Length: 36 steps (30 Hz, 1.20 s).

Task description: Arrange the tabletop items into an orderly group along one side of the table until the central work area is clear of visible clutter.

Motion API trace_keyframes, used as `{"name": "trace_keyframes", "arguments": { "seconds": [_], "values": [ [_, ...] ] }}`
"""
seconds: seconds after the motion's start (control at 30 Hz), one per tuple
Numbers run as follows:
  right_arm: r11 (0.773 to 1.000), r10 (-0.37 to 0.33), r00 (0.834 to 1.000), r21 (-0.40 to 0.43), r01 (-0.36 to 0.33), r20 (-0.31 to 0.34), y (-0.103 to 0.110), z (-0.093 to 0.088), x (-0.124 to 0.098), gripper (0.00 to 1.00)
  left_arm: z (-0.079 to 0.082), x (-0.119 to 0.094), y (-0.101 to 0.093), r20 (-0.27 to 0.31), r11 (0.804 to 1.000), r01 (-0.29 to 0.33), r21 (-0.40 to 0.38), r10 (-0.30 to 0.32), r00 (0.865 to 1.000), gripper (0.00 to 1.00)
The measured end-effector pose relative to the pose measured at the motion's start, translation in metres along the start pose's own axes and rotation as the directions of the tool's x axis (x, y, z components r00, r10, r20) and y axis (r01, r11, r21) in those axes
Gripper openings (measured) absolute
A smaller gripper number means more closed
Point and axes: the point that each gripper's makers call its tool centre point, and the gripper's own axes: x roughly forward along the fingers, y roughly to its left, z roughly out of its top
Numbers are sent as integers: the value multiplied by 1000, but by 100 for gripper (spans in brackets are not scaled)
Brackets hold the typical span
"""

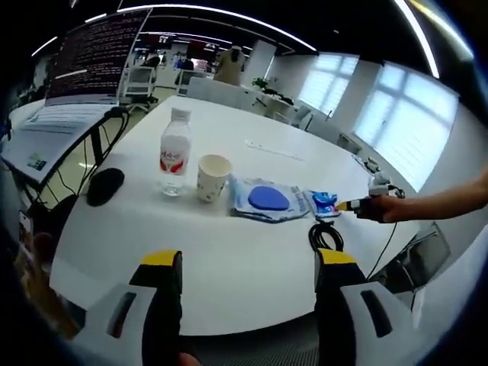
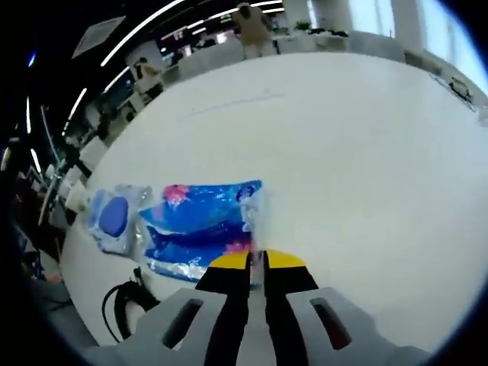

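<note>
White table (image 1: pixel 252 252): round, pale and smooth; a row of items runs along its near side in the left gripper view.
Row so far: water bottle (image 1: pixel 174 156), paper cup (image 1: pixel 213 178), clear packet with a blue disc (image 1: pixel 265 200), then the blue printed packet (image 1: pixel 323 202).
Right gripper (image 2: pixel 257 261): jaws pressed together on the clear edge of the blue printed packet (image 2: pixel 200 227); the grip looks thin, on film only.
Left gripper (image 1: pixel 250 263): jaws spread apart, grasping nothing, hovering over bare table near the front edge.
Step in hand: judged to be setting the blue printed packet into line just beside the disc packet (image 2: pixel 113 216).
How to do it well: drag low and slow so the film does not slip or tear; stop just short of the neighbour, not overlapping it; let go only once it lies flat.
Watch: black cable (image 1: pixel 326 235) coiled near the table edge could snag the packet.
Also left: black mouse (image 1: pixel 104 186) sits apart from the row.
</note>
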Motion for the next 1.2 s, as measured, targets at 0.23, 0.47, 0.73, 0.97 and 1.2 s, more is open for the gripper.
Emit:
{"name": "trace_keyframes", "arguments": {
  "seconds": [0.23, 0.47, 0.73, 0.97, 1.2],
  "values": [
    [1000, 1, 1000, 7, -1, -2, 1, -5, -5, 5, 2, 1, 0, 1, 1000, 8, 7, -8, 1000, 71],
    [1000, 3, 1000, 21, -3, 3, 4, -10, -11, 6, 2, 0, 2, 0, 1000, 16, 14, -16, 1000, 71],
    [1000, 23, 1000, -10, -23, -1, 15, -15, -18, 11, -2, 1, 7, -20, 999, 32, 35, -31, 999, 70],
    [991, 71, 997, -114, -71, 0, 33, -18, -27, 27, 7, 3, 9, -25, 996, 53, 66, -51, 998, 70],
    [978, 101, 995, -184, -101, -8, 43, -27, -38, 41, 9, 10, 6, -62, 990, 91, 112, -84, 995, 70]
  ]
}}
